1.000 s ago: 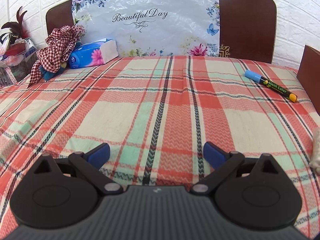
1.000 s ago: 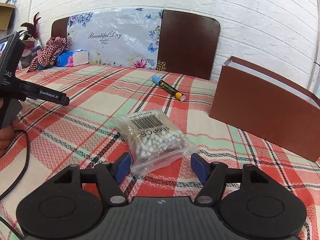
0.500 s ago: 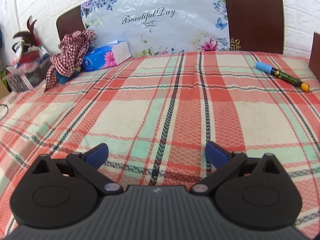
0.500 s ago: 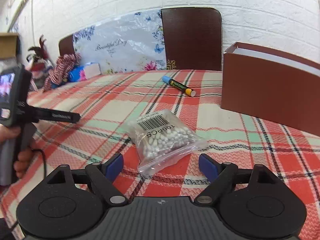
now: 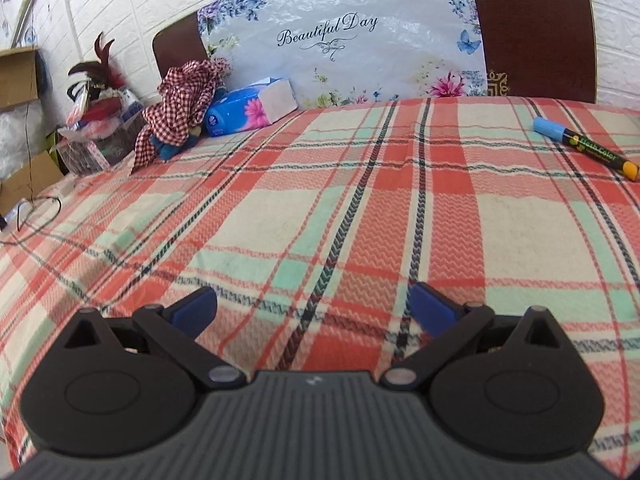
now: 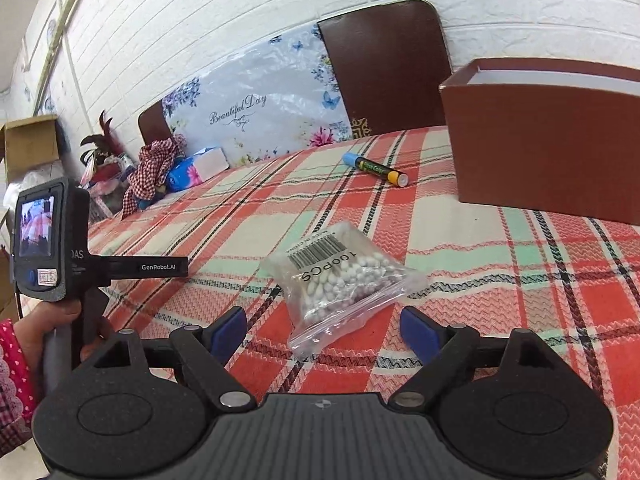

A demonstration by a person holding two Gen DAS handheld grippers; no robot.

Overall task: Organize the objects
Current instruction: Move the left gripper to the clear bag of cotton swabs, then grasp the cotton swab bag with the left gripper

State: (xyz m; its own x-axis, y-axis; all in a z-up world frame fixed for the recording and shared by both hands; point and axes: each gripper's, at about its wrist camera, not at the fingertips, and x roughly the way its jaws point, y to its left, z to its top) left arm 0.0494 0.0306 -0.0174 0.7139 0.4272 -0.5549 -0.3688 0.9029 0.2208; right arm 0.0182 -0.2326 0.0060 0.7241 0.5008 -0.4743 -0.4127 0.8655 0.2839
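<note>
A clear bag of cotton swabs lies on the plaid cloth just ahead of my right gripper, which is open and empty with the bag's near corner between its blue fingertips. A marker with a blue cap lies farther back; it also shows in the left wrist view at the right. An open brown box stands at the right. My left gripper is open and empty over bare cloth; its handle shows at the left of the right wrist view.
A blue tissue pack and a checked cloth bundle lie at the far left edge. A flowered plastic sheet and brown chair backs stand behind the table. Clutter sits beyond the left edge.
Both grippers have tilted and shifted a little to the left, so the views have rolled. The bag, marker and box have not moved. Both grippers stay open.
</note>
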